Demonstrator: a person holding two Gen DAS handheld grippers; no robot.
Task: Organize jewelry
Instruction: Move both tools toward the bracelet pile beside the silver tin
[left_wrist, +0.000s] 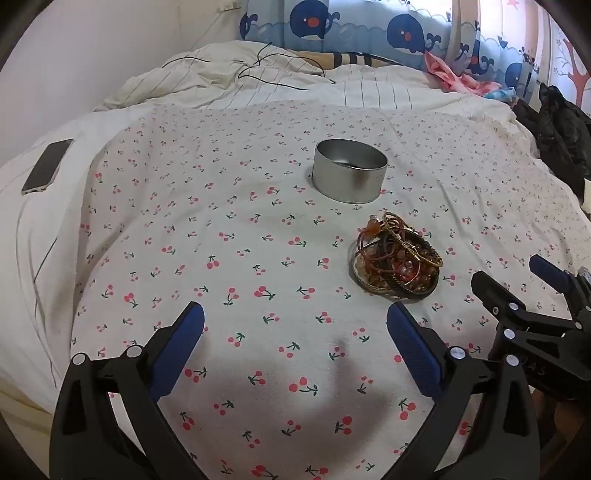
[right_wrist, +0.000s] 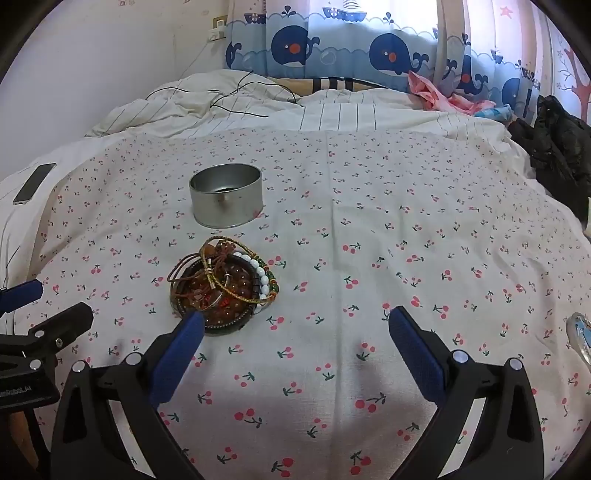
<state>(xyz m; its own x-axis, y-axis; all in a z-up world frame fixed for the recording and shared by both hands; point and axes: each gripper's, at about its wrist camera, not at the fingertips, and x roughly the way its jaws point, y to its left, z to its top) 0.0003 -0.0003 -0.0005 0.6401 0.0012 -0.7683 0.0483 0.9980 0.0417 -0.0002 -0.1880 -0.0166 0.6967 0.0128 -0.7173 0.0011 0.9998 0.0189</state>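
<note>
Home bedroom: bed w/ cherry-print sheet (left_wrist: 221, 258), whale curtain (right_wrist: 332, 48).

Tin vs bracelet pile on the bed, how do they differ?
The tin is plain silver metal; the bracelet pile is brown, gold and white beads. The tin stands upright and nearly empty; the bracelet pile lies heaped, tangled. Both rest on the cherry-print sheet, untouched.
</note>
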